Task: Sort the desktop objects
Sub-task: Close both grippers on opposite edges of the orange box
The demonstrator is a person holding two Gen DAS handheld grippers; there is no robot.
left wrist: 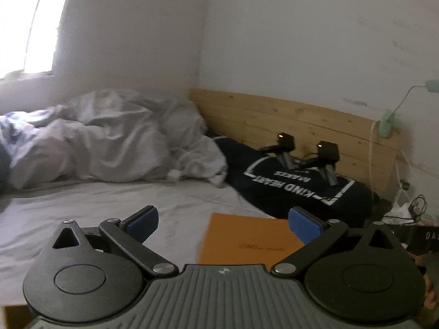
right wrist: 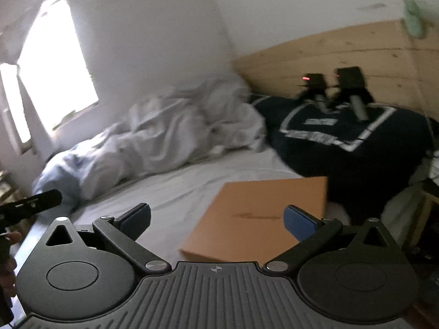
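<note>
Both my left claw [left wrist: 222, 220] and right claw [right wrist: 216, 219] hang released and empty, the orange notebook [right wrist: 260, 216] on the bed just ahead between my fingers, so I judge the next move is reaching down to grasp it.

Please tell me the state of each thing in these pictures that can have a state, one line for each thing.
left hand-held gripper: open, holds nothing
right hand-held gripper: open, holds nothing
orange folder: closed, flat on the bed
white duvet: crumpled, not spread out
dark pillow: lies against the wooden headboard
two black devices: on the pillow, each shows a small red light
</note>
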